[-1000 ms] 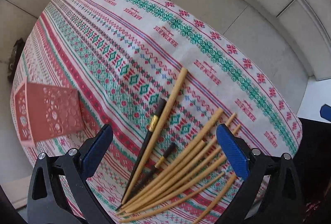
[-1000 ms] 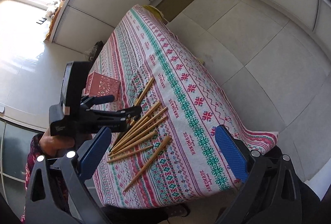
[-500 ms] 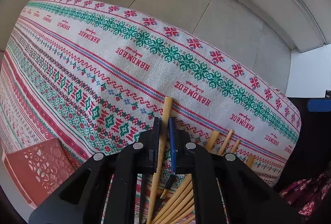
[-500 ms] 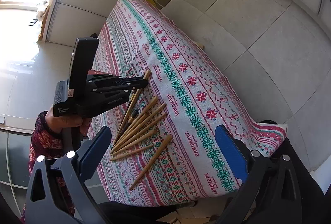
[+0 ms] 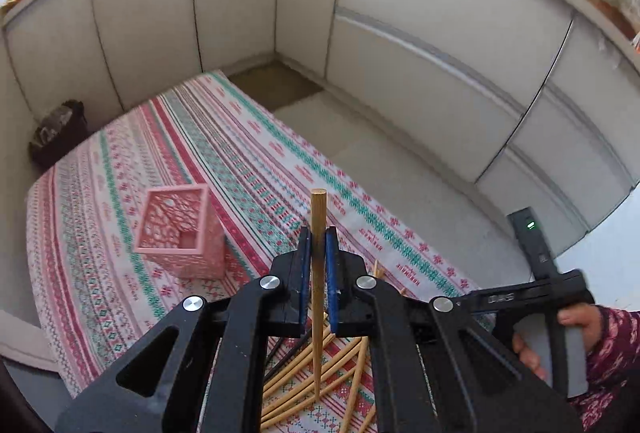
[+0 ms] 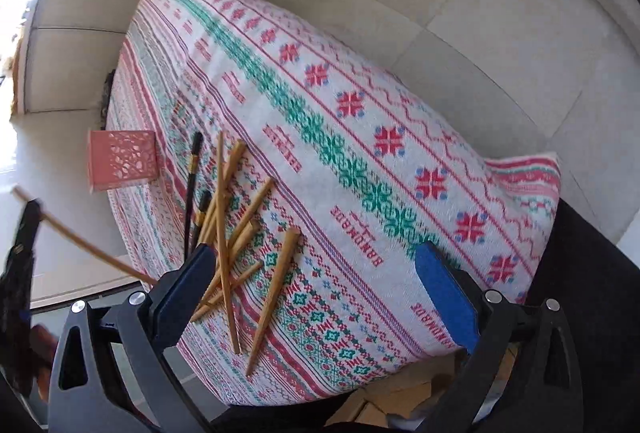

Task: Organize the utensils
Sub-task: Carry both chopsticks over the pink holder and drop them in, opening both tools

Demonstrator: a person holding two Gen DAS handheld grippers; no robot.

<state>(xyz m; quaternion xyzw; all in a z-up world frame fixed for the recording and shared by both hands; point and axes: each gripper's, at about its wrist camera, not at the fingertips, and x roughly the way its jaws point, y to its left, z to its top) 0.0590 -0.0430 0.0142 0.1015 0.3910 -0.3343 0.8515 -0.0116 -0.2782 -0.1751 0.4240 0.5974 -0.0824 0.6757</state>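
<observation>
The jaws of the left gripper (image 5: pixel 316 253) are closed on one wooden chopstick (image 5: pixel 318 217), lifted above the tablecloth (image 5: pixel 248 161); its lower end is partly hidden behind the jaws. The right gripper (image 6: pixel 320 285) is held wide open and empty. The loose chopsticks (image 6: pixel 236 233), cut off in the left view, are seen whole only in the right, near the pink holder (image 5: pixel 180 233).

left tool (image 5: pixel 317 265) clamping bamboo chopstick (image 5: pixel 318 209), pink holder (image 5: pixel 180 233) beside
</observation>
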